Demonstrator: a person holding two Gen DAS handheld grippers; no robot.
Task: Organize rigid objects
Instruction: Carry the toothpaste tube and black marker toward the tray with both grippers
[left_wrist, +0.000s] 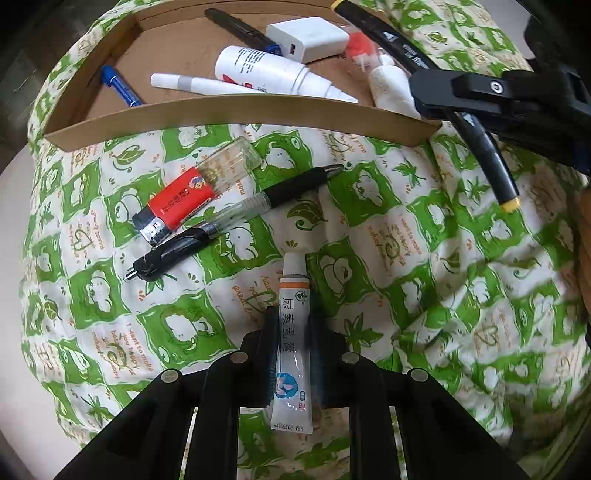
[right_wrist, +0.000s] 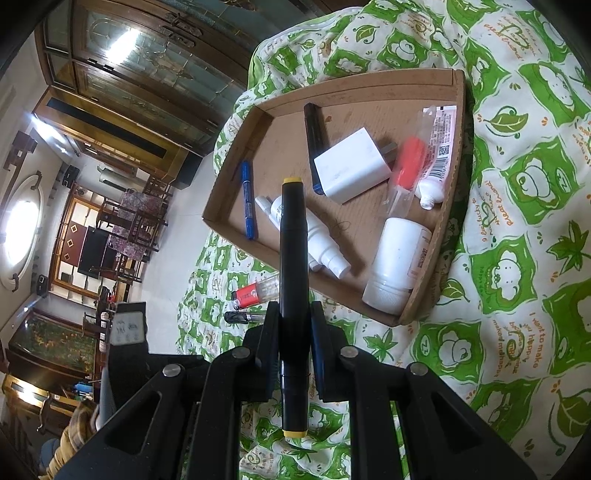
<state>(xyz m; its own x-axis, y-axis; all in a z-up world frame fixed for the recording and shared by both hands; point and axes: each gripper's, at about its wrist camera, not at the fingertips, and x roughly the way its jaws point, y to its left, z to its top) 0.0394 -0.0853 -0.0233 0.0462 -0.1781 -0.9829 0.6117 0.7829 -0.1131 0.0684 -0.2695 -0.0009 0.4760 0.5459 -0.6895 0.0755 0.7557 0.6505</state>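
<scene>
My left gripper (left_wrist: 291, 325) is shut on a white ointment tube (left_wrist: 291, 332) with an orange band, held just above the green patterned cloth. My right gripper (right_wrist: 293, 314) is shut on a black marker (right_wrist: 293, 258) with yellow ends, held over the near edge of the cardboard tray (right_wrist: 424, 295). In the left wrist view the right gripper (left_wrist: 436, 98) and the marker (left_wrist: 487, 158) show at the tray's (left_wrist: 240, 110) right corner. A red lighter (left_wrist: 181, 201) and a black pen (left_wrist: 236, 212) lie on the cloth in front of the tray.
The tray holds a white charger (right_wrist: 352, 164), a white spray bottle (right_wrist: 314, 236), a white jar (right_wrist: 397, 258), a blue pen (right_wrist: 248, 199), a black pen (right_wrist: 316, 133) and a red-capped packet (right_wrist: 410, 162). The cloth-covered surface drops off to the floor at left.
</scene>
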